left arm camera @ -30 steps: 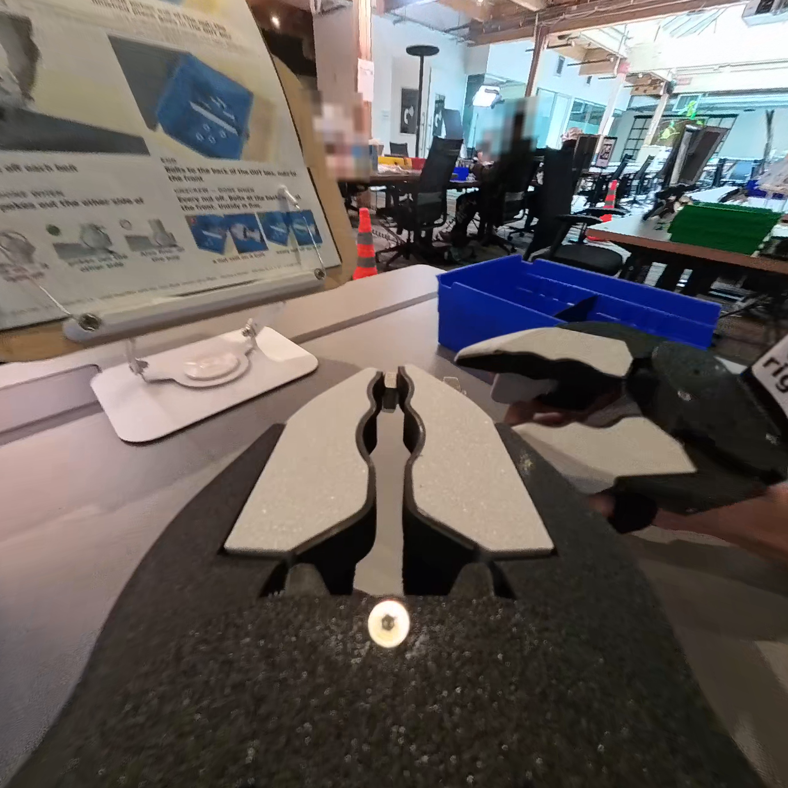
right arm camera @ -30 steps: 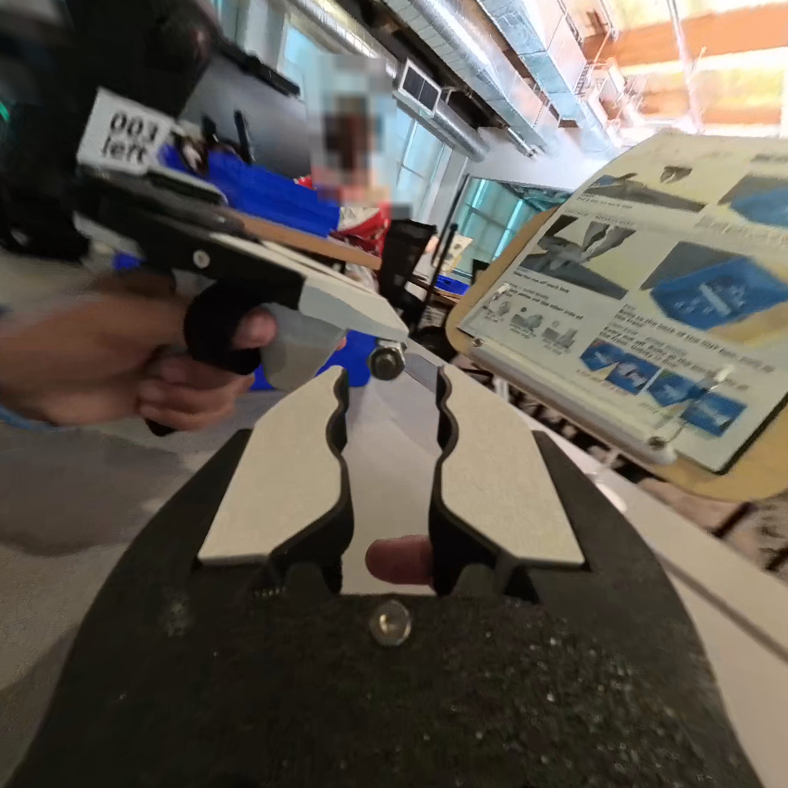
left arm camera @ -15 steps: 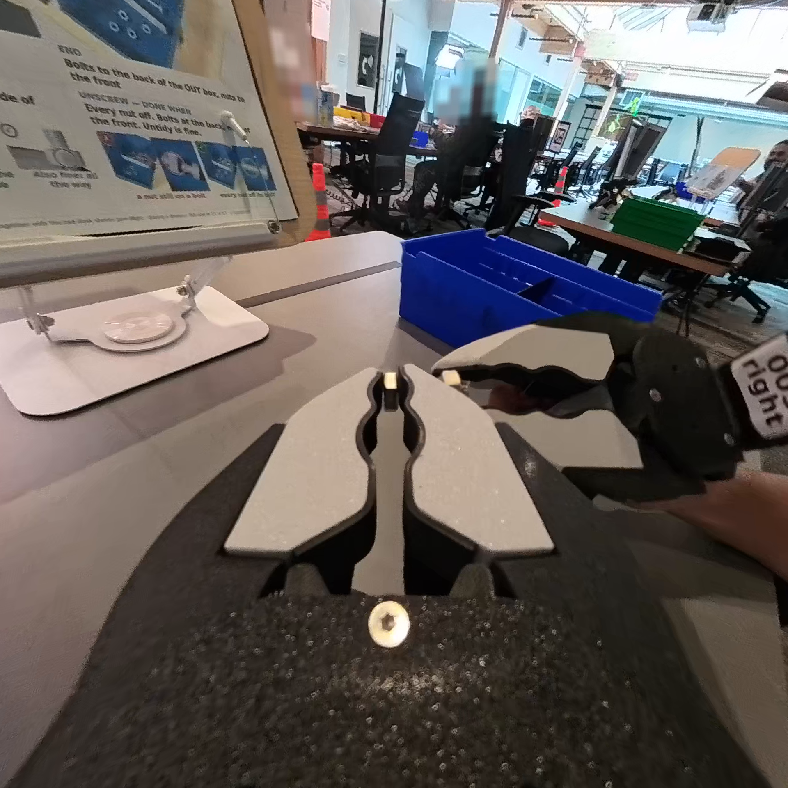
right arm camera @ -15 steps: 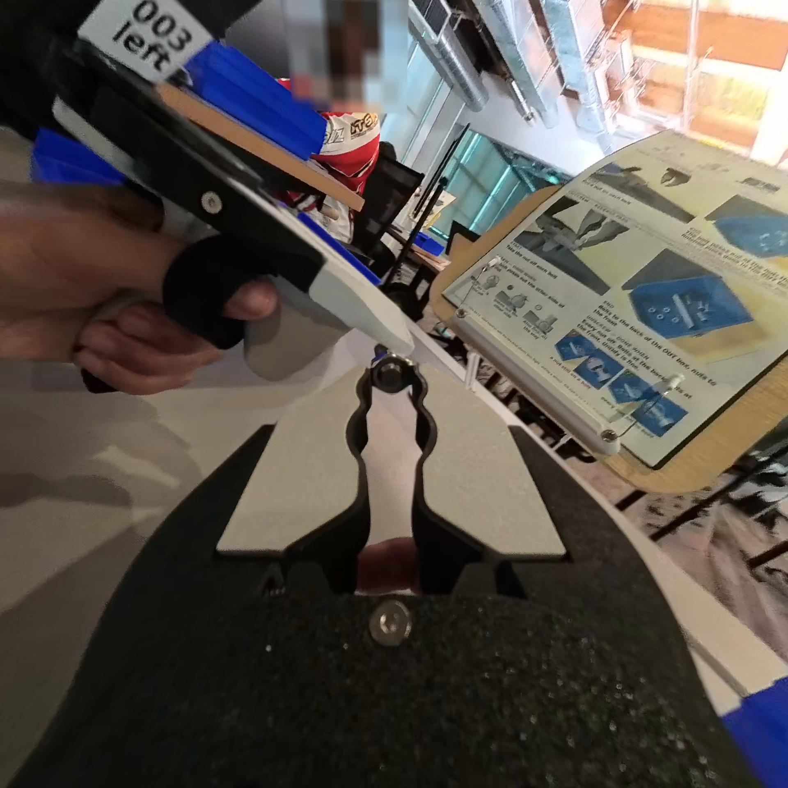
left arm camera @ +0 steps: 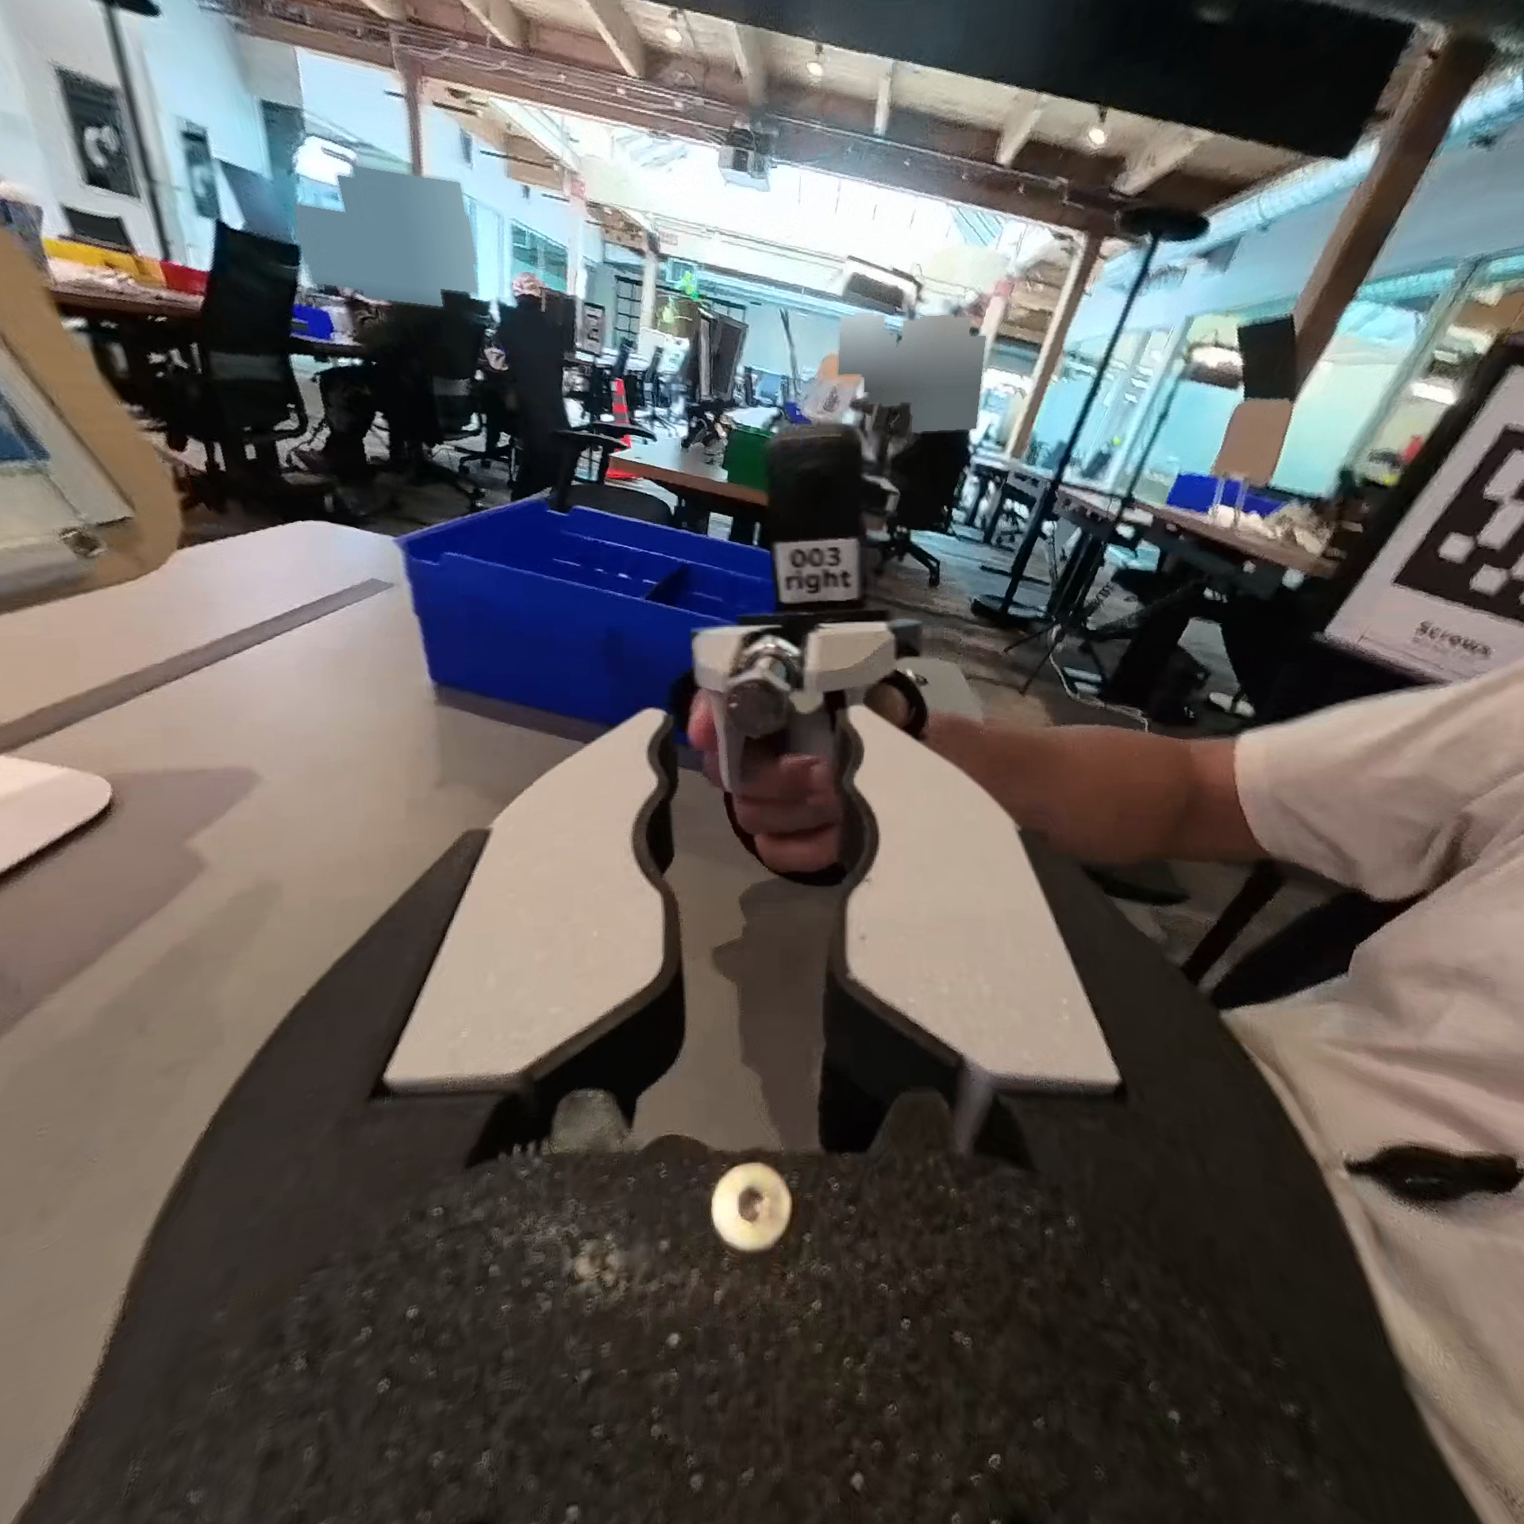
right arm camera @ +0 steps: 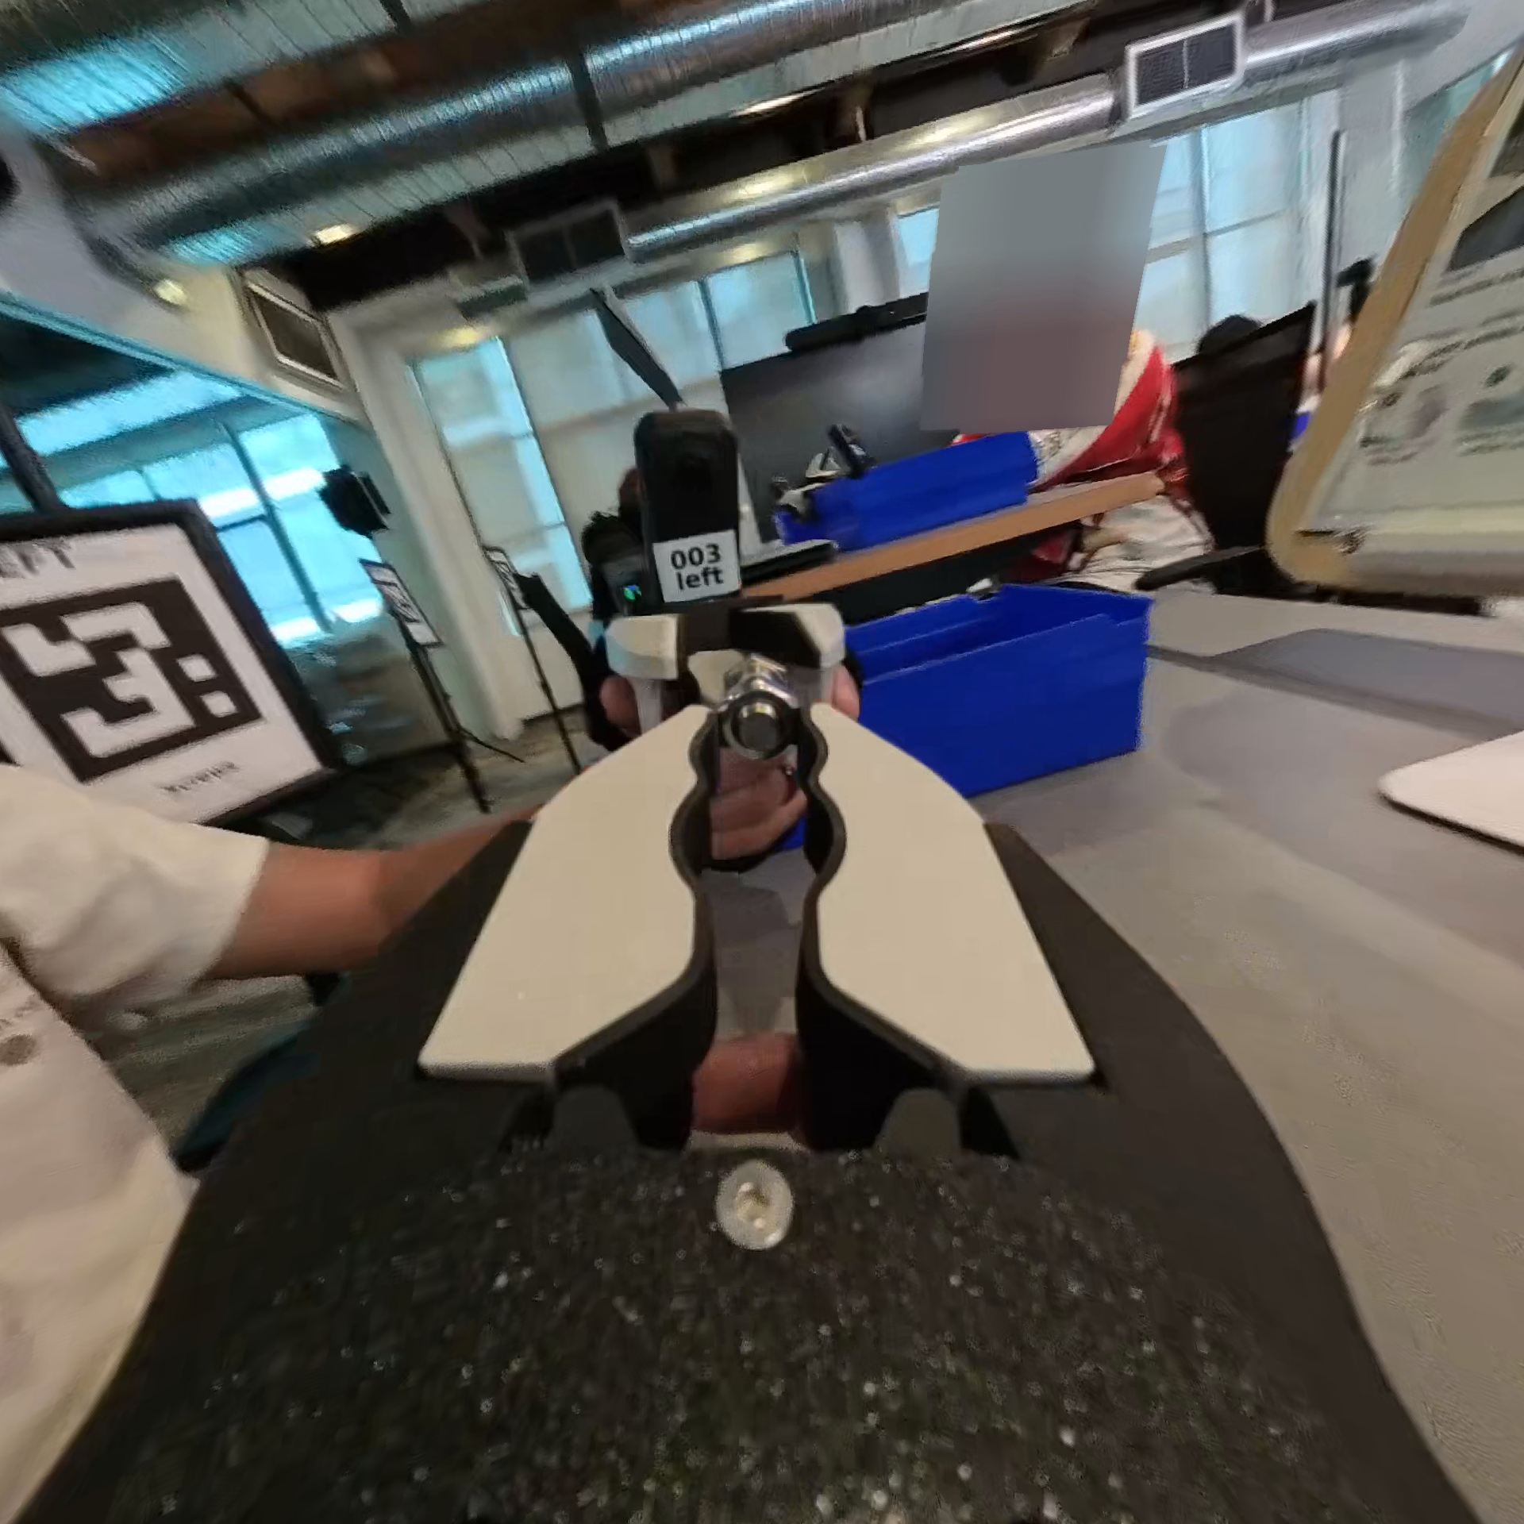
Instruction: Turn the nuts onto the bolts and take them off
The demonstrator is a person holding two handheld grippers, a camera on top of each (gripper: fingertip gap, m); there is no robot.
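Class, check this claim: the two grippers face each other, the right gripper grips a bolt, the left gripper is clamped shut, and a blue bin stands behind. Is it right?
One error: the left gripper is open, fingers spread wide, as the left wrist view shows. The right gripper does grip the bolt, with the blue bin behind.

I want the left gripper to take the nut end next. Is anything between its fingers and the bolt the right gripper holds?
Nothing visible. The open left gripper faces the bolt clamped in the right gripper. The blue bin sits behind.
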